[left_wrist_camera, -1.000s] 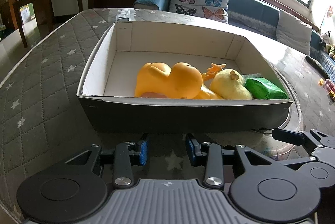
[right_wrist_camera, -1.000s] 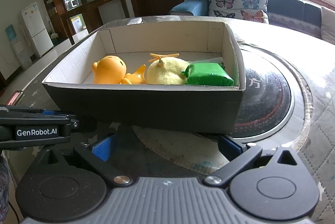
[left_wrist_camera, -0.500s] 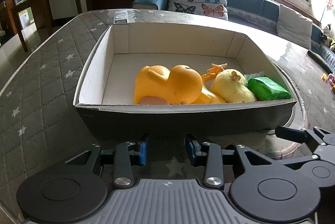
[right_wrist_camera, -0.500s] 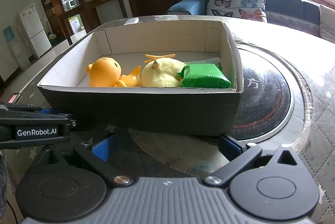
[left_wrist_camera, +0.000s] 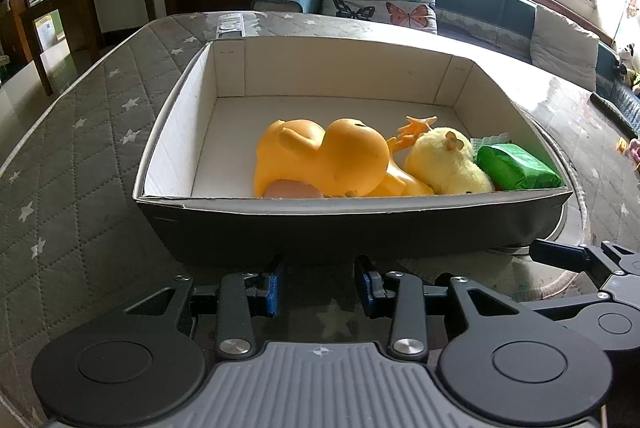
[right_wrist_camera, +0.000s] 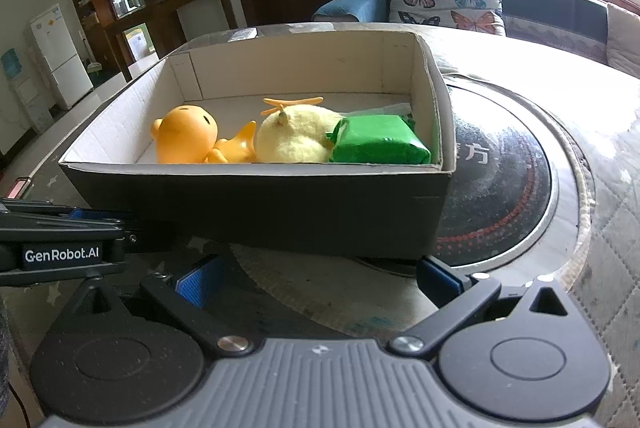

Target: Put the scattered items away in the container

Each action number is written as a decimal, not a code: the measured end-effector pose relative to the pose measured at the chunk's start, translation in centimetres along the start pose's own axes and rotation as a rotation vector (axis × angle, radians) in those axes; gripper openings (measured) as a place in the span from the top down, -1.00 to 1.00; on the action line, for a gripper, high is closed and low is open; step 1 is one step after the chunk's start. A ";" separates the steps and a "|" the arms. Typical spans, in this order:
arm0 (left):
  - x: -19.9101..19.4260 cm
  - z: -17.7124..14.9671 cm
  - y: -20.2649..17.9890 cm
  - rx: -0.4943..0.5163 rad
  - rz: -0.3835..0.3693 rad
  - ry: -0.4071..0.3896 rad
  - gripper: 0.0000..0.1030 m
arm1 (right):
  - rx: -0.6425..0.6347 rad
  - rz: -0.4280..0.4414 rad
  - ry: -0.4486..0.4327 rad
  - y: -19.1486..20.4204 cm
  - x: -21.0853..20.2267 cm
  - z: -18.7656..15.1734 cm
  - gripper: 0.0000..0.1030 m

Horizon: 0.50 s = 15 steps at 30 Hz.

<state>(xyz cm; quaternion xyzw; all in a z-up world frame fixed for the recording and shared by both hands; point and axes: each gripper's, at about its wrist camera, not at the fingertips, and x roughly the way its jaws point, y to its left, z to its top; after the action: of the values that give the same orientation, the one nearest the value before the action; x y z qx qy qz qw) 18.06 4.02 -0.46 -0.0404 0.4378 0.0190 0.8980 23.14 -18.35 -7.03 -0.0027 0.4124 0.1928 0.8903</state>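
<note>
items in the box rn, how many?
3, all in the box: orange toy mid-front, yellow plush to its right, green packet at the right wall. Smaller ones may hide behind them.

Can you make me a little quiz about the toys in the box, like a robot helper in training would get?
1. Which thing in the box lies nearest its right wall: A the orange duck toy, B the yellow plush chick, C the green packet?
2. True or false: the left gripper is holding a toy.
3. Fill in: the right gripper has its jaws ____.

Key: 1 C. 2 False, nothing sits between its jaws. 3 Open, spread wide and empty.
</note>
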 end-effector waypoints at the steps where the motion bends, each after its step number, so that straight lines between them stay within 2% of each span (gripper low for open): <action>1: 0.0 0.0 0.0 0.000 0.001 0.000 0.25 | 0.000 -0.001 0.001 0.0 0.0 0.0 -1.00; 15: -0.1 -0.1 0.1 0.000 0.008 0.000 0.25 | -0.002 -0.003 0.010 0.0 0.1 0.0 -1.00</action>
<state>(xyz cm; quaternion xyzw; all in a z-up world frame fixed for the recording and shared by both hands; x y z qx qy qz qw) 17.87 4.13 -0.44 -0.0388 0.4379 0.0226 0.8979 23.19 -18.30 -7.15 -0.0053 0.4166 0.1920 0.8886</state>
